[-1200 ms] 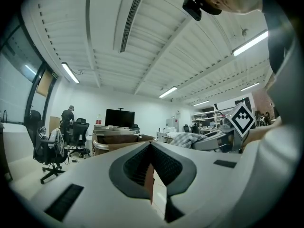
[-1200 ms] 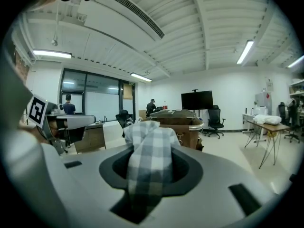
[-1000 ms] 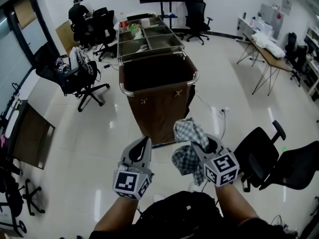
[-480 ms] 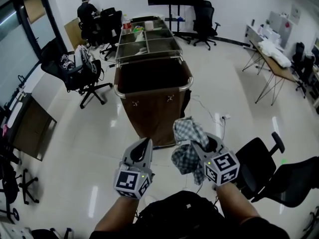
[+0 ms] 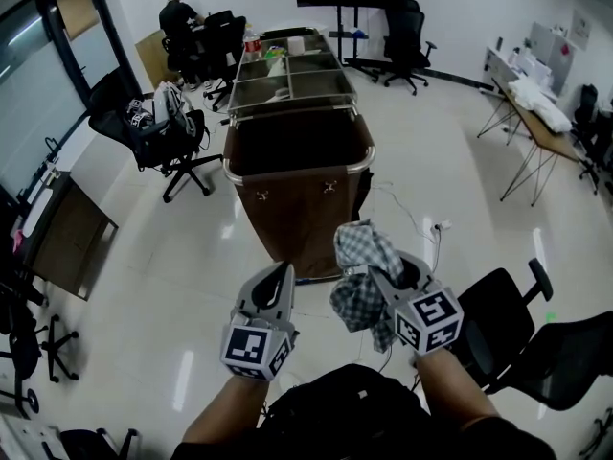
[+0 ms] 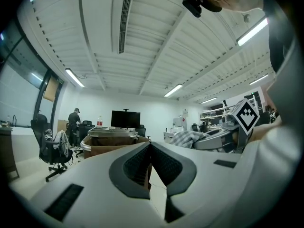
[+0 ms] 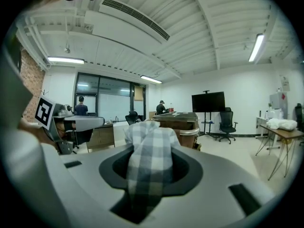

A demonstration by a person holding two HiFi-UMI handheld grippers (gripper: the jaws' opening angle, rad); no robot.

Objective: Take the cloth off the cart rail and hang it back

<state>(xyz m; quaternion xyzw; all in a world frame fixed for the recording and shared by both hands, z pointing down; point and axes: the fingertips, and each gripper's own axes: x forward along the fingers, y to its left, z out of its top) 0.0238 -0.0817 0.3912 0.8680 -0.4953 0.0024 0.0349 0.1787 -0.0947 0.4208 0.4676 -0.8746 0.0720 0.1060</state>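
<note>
A grey-and-white checked cloth [image 5: 362, 274] hangs bunched from my right gripper [image 5: 381, 274], whose jaws are shut on it; in the right gripper view the cloth [image 7: 148, 160] fills the gap between the pads. My left gripper [image 5: 278, 281] is beside it, shut with nothing in it; its pads [image 6: 142, 165] meet in the left gripper view. The brown cart [image 5: 302, 195] with its chrome rail [image 5: 299, 173] stands ahead on the floor, a short way beyond both grippers. The rail is bare.
Trays [image 5: 287, 73] sit on the cart's far half. Black office chairs stand at the left [image 5: 153, 132] and near right [image 5: 503, 319]. A person [image 5: 179, 22] sits at the back left. A trestle table [image 5: 536, 118] is at the right. A cabinet [image 5: 62, 242] stands at the left.
The view has shifted: the cart and room now sit slightly lower and closer in the head view. Both grippers and the held cloth keep their pose.
</note>
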